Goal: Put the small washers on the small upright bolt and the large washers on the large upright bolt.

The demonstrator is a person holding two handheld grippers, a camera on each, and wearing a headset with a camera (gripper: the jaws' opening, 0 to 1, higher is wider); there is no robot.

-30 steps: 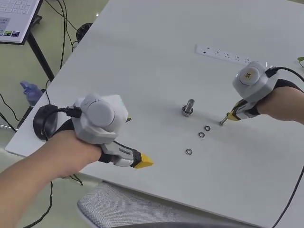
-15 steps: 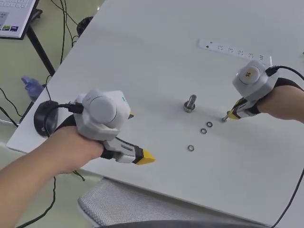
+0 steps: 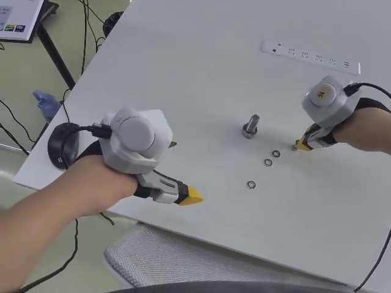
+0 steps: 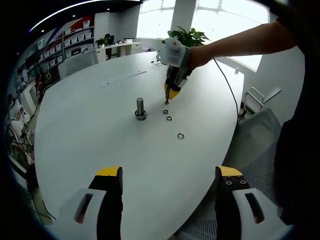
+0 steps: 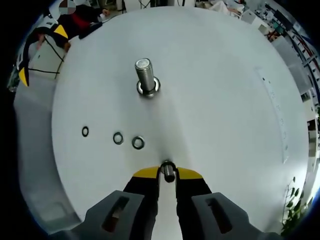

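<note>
Our right gripper [image 5: 168, 176] is pinched tight on the small bolt [image 5: 168, 170], which stands on the table [image 3: 183, 73] right at the jaw tips. Our left gripper [image 4: 168, 172] hangs over the near edge of the table with its jaws wide apart and nothing in them.

Three washers [image 5: 118, 138] lie flat in a loose row on the bare tabletop, between the small bolt and the big bolt [image 5: 145, 75]. The nearest one is just beside the right gripper. The big bolt stands upright on its own, well apart from our left gripper. There's a ring at its base, but we can't tell if it's the head or a washer.

Handling guess: the washers look like thin, hard metal rings, so they should weigh almost nothing. They'll probably skate on that smooth top. We'd nip one across its outer rim with the very tips, or tip an edge up first, since there's no height to grab. The small bolt looks easy to knock over, so a low grip on the shank seems smart.
</note>
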